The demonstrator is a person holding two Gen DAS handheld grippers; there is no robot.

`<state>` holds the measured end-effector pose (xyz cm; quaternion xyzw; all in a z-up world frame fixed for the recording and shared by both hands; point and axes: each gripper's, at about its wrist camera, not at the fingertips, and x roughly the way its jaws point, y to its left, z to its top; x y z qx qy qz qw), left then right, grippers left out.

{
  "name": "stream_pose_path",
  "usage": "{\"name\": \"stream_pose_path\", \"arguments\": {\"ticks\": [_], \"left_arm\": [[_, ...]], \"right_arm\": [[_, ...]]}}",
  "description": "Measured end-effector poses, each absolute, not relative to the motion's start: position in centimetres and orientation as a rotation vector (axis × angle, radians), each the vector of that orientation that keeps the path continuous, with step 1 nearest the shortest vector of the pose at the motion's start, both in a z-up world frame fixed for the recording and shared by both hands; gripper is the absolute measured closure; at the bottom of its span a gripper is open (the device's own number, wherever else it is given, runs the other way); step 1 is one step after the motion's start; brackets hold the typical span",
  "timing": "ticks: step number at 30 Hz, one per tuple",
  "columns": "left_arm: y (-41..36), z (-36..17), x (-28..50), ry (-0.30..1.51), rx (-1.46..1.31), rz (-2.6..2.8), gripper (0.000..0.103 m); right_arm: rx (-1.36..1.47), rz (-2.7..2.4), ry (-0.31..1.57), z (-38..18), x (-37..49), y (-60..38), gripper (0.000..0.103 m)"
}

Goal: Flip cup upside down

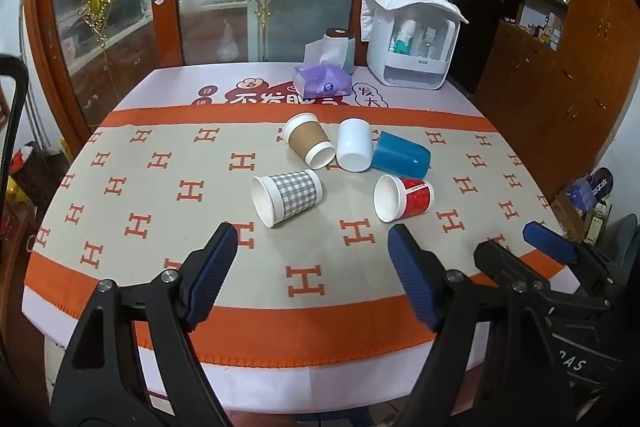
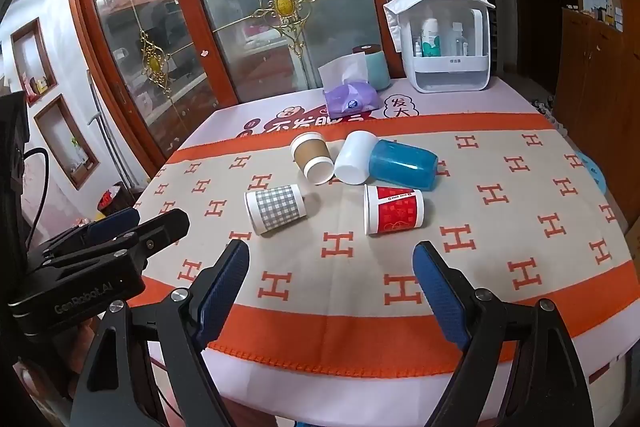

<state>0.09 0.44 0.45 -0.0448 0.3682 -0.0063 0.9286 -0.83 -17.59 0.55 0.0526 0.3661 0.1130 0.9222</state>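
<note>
Five cups [image 1: 356, 157] lie tipped at the surface's [image 1: 140, 195] centre, twelve o'clock of the released left tool [image 1: 312, 247] and right tool [image 2: 330, 263]; one tissue pack [image 1: 322, 81] behind.

five cups [image 1: 287, 195] on sides – fingers [image 1: 218, 263] apart

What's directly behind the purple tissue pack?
Behind the purple tissue pack stands a pale green cylinder with a brown top, partly hidden by the pulled-up tissue. Its base and whatever lies behind it are covered.
</note>
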Motion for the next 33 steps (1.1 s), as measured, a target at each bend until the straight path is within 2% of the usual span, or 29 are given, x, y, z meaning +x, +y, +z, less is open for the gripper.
{"name": "stream_pose_path", "arguments": {"ticks": [33], "left_arm": [[-0.14, 0.43, -0.68, 0.756, -0.078, -0.030, 0.029]], "right_arm": [[0.108, 0.232, 0.752, 0.34, -0.65, -17.41, 0.018]]}}
